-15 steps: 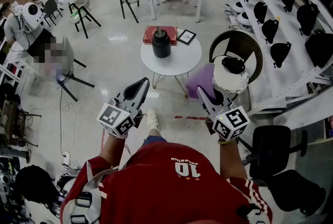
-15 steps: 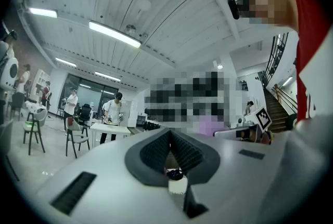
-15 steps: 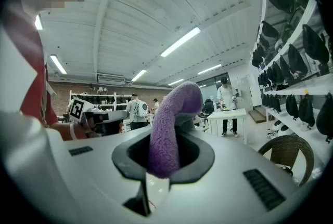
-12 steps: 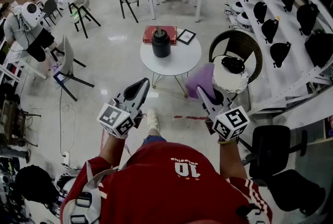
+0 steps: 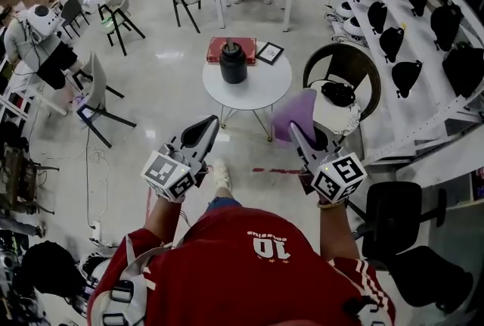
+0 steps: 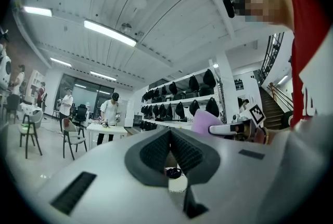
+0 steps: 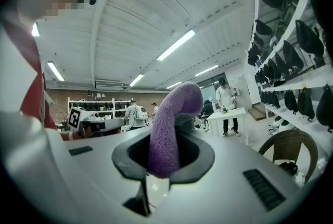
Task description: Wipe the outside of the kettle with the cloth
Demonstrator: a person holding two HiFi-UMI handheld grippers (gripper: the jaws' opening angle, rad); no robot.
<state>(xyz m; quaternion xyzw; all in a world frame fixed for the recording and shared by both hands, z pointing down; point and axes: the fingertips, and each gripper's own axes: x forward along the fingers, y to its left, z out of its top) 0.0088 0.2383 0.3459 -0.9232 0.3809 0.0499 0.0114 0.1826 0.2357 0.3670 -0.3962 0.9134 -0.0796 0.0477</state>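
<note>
R tongs pinching purple cloth; L tongs pressed together, empty. Black kettle on round table, well apart from both.

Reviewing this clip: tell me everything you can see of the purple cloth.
The cloth is purple and fuzzy, like fleece or microfibre. The right gripper is shut on its lower part; the rest stands up out of the jaws and curls over at the top. It is held in the air, apart from the kettle, which stands on the round white table ahead. Nothing else touches it.
</note>
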